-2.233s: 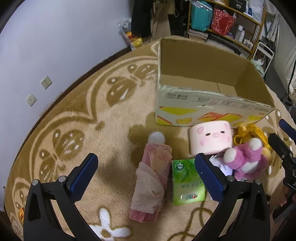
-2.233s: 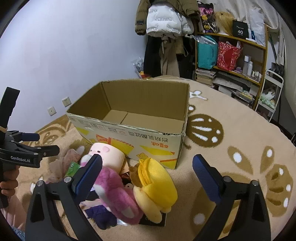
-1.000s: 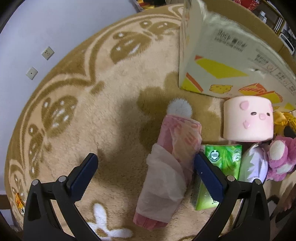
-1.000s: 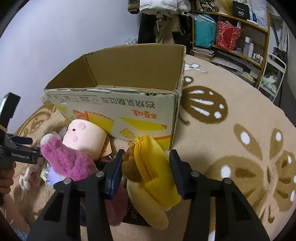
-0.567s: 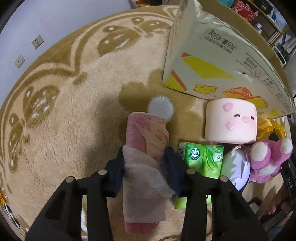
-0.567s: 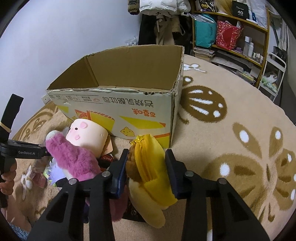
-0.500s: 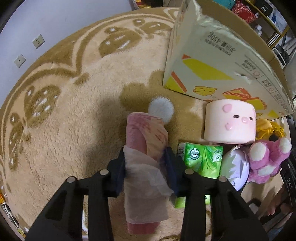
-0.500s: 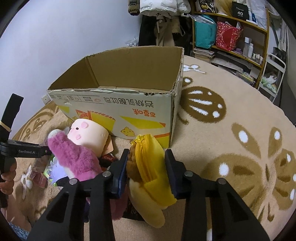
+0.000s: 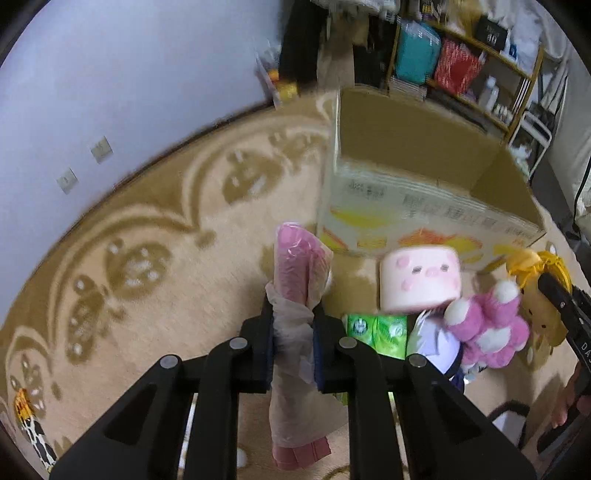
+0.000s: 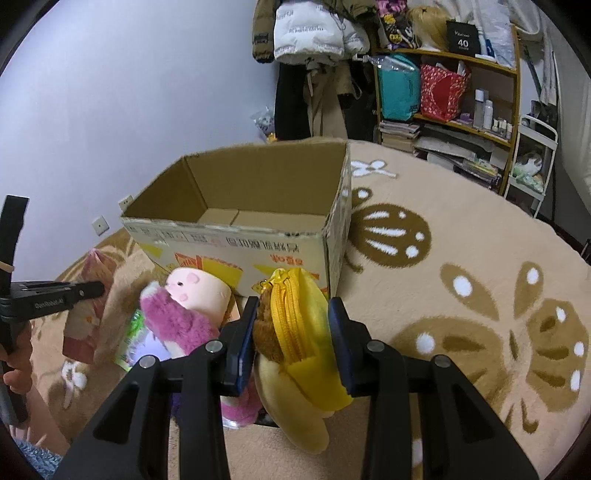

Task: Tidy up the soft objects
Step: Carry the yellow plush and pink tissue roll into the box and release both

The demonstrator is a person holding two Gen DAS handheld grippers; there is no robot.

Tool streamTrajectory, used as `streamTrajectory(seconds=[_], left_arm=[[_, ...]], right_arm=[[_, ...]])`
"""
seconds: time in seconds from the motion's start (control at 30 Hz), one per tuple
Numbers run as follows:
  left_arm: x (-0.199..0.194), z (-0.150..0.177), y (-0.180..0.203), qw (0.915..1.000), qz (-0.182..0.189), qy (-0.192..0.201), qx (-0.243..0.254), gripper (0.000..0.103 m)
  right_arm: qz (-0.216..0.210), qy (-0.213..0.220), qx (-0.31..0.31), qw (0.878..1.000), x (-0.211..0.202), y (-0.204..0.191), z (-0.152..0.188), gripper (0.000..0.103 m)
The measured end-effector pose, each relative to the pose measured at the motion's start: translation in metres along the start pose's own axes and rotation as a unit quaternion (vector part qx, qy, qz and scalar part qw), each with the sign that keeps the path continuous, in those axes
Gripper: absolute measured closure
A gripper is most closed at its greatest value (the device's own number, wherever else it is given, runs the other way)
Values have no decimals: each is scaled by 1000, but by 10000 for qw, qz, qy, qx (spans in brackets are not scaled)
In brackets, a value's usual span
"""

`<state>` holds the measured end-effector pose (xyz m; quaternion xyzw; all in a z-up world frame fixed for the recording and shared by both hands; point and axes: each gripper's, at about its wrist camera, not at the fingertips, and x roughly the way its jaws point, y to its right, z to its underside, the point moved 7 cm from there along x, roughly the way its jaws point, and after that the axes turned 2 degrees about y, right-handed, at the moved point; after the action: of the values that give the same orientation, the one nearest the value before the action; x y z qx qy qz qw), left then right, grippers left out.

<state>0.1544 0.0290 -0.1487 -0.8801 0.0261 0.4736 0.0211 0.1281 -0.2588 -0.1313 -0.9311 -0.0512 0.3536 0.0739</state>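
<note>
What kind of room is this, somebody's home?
Most likely a lived-in bedroom or living room: a beige patterned carpet, jackets hanging on the wall, and a wooden shelf of bags and bottles.

A lived-in home room: patterned beige carpet [image 10: 461, 258], coats [image 10: 314, 44] hanging at the far wall, cluttered wooden shelves [image 10: 476, 92] far right.

left view motion-blurred | box print [image 9: 424, 210] unreadable | green pack [image 9: 376, 332] half hidden

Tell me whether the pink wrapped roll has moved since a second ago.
Yes. The pink wrapped roll, clamped in the left gripper, now stands tilted up off the rug.
</note>
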Motion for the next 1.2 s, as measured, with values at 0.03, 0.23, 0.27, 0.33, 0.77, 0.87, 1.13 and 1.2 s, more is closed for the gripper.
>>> streamTrajectory(seconds=[0.03, 0.23, 0.27, 0.33, 0.77, 0.87, 1.13, 1.2], left_arm=[[-10, -4, 1, 9998, -52, 174, 13, 88], [-51, -33, 4, 9946, -7, 1030, 89, 88], [-57, -37, 4, 9938, 0, 1113, 82, 88], [-70, -46, 6, 9919, 56, 1271, 30, 88], [-118, -129, 44, 9782, 230, 2042, 314, 88], [-117, -146, 56, 9766, 384, 2086, 346, 88], [-84, -167, 73, 9809, 488, 1848, 373, 88], [-72, -166, 74, 9826, 514, 1746, 373, 88]], right_arm=[[-17, 49, 7, 10000, -4, 0, -1, 64], [-154, 466, -51, 9988, -32, -9, -17, 64], [-182, 540, -51, 9984, -36, -11, -21, 64], [-222, 642, -55, 9977, -42, -12, -28, 64], [-332, 1107, -221, 9931, -46, -25, -88, 64], [-337, 1174, -264, 9922, -41, -29, -104, 64], [-269, 1129, -388, 9925, -19, -33, -128, 64], [-252, 1066, -389, 9932, -11, -33, -128, 64]])
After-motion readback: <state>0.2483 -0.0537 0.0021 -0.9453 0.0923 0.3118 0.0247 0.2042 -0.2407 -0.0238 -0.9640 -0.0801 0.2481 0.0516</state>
